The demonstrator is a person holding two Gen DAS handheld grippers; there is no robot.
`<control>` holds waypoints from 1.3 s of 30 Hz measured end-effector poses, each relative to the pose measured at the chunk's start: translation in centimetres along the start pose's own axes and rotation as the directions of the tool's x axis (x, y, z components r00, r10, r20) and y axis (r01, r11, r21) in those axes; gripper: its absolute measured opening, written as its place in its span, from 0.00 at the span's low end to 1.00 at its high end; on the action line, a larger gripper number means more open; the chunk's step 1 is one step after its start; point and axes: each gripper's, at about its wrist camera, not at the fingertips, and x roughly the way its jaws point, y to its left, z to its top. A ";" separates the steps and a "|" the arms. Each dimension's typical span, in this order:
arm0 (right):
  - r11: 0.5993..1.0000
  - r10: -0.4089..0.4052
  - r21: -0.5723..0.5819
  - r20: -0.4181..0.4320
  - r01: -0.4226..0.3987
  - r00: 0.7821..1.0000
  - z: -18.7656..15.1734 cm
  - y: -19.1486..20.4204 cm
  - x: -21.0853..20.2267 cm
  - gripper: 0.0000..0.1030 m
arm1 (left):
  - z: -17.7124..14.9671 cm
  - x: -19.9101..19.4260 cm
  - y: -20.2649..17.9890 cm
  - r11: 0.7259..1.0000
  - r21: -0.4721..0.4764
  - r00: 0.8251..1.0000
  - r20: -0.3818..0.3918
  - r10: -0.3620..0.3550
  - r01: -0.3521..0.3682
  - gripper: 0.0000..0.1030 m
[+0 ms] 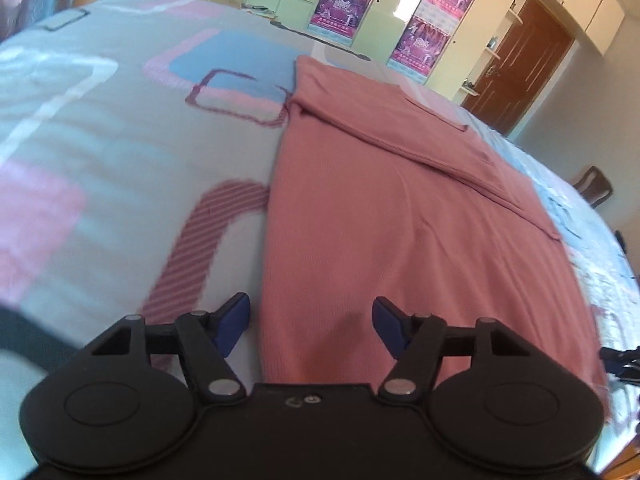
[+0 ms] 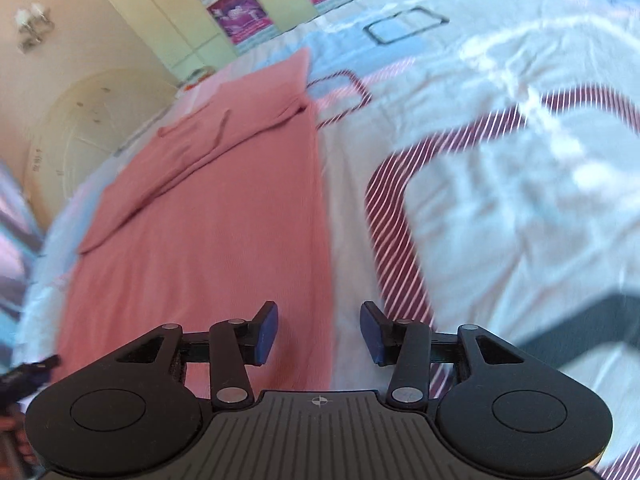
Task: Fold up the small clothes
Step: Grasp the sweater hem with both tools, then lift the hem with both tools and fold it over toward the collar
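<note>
A pink knit garment (image 1: 384, 216) lies flat on the bed, with a sleeve folded across its far part. It also shows in the right wrist view (image 2: 224, 216). My left gripper (image 1: 310, 328) is open and empty, its jaws straddling the garment's near left edge. My right gripper (image 2: 318, 334) is open and empty, its jaws straddling the garment's near right edge. The other gripper's tip shows at the right edge of the left wrist view (image 1: 620, 360) and at the left edge of the right wrist view (image 2: 28, 372).
The bed sheet (image 1: 120, 168) is pale with pink, blue and striped squares; it also fills the right wrist view (image 2: 500, 184). Cream wardrobes with purple posters (image 1: 436, 20) and a brown door (image 1: 520, 60) stand beyond. A chair back (image 1: 596, 186) is at the right.
</note>
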 end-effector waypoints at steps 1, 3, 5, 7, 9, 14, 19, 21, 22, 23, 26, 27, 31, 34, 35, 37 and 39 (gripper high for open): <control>1.000 0.025 0.002 -0.007 -0.025 1.000 -0.6 0.0 -0.4 0.45 | -0.5 -0.2 0.0 1.000 -0.015 1.000 -0.004 -0.021 0.021 0.63; 0.998 0.070 0.010 -0.021 -0.070 0.997 -1.7 0.1 -1.1 0.45 | -1.3 -0.7 0.2 0.996 -0.049 0.998 -0.011 -0.069 0.069 0.63; 0.993 0.116 0.022 -0.033 -0.115 0.993 -2.8 0.1 -1.7 0.45 | -2.1 -1.0 0.5 0.989 -0.089 0.992 -0.011 -0.123 0.121 0.63; 0.988 0.149 0.035 -0.033 -0.148 0.988 -3.8 0.1 -2.2 0.45 | -2.6 -0.8 1.1 0.966 -0.169 0.980 -0.014 -0.199 0.194 0.60; 0.979 0.191 0.073 -0.030 -0.188 0.981 -4.2 -0.6 -2.2 0.45 | -3.2 -0.5 1.4 0.949 -0.222 0.973 0.000 -0.231 0.226 0.56; 0.955 0.255 0.159 -0.017 -0.250 0.967 -3.5 -1.9 -1.9 0.17 | -3.3 -0.1 1.4 0.956 -0.241 0.985 0.012 -0.171 0.169 0.07; 0.951 0.292 0.093 0.057 -0.296 0.955 -2.8 -1.6 -3.9 0.13 | -3.5 -2.7 1.5 0.958 -0.225 0.979 0.141 -0.151 0.180 0.04; 0.951 0.290 0.095 0.062 -0.295 0.955 -3.2 -1.9 -3.9 0.09 | -3.9 -1.8 1.6 0.969 -0.215 0.991 0.085 -0.105 0.121 0.05; 0.959 0.265 0.097 0.039 -0.267 0.964 -3.3 -2.3 -3.3 0.09 | -4.2 -0.9 1.7 0.971 -0.216 0.995 0.046 -0.093 0.101 0.05; 0.966 0.238 0.101 0.007 -0.237 0.971 -3.5 -2.5 -2.5 0.09 | -4.5 -0.6 1.8 0.970 -0.218 0.994 0.048 -0.094 0.103 0.05; 0.959 0.254 0.130 -0.010 -0.251 0.967 -3.5 -2.6 -1.7 0.09 | -4.7 -0.4 2.3 0.950 -0.278 0.989 0.068 -0.128 0.142 0.09; 0.954 0.263 0.149 0.006 -0.261 0.965 -3.5 -2.7 -1.8 0.16 | -4.7 -0.3 2.5 0.942 -0.294 0.987 0.075 -0.145 0.160 0.15; 0.939 0.306 0.161 0.006 -0.303 0.952 -2.9 -3.0 -1.2 0.40 | -4.4 0.4 2.7 0.935 -0.289 0.978 0.094 -0.186 0.206 0.26; 0.939 0.311 0.156 -0.003 -0.307 0.950 -2.2 -2.3 -0.2 0.40 | -3.4 1.0 3.0 0.929 -0.296 0.974 0.100 -0.202 0.223 0.27; 0.940 0.313 0.145 -0.007 -0.309 0.950 -2.0 -2.3 -0.1 0.38 | -3.0 1.1 2.9 0.935 -0.285 0.977 0.089 -0.193 0.210 0.11; 0.946 0.312 0.104 -0.044 -0.306 0.949 -1.8 -1.9 0.1 0.08 | -2.7 0.9 2.8 0.945 -0.264 0.980 0.086 -0.177 0.194 0.05; 0.940 0.330 0.098 -0.008 -0.327 0.944 -2.0 -2.6 -1.2 0.08 | -3.1 -0.3 3.1 0.945 -0.254 0.976 0.119 -0.180 0.205 0.05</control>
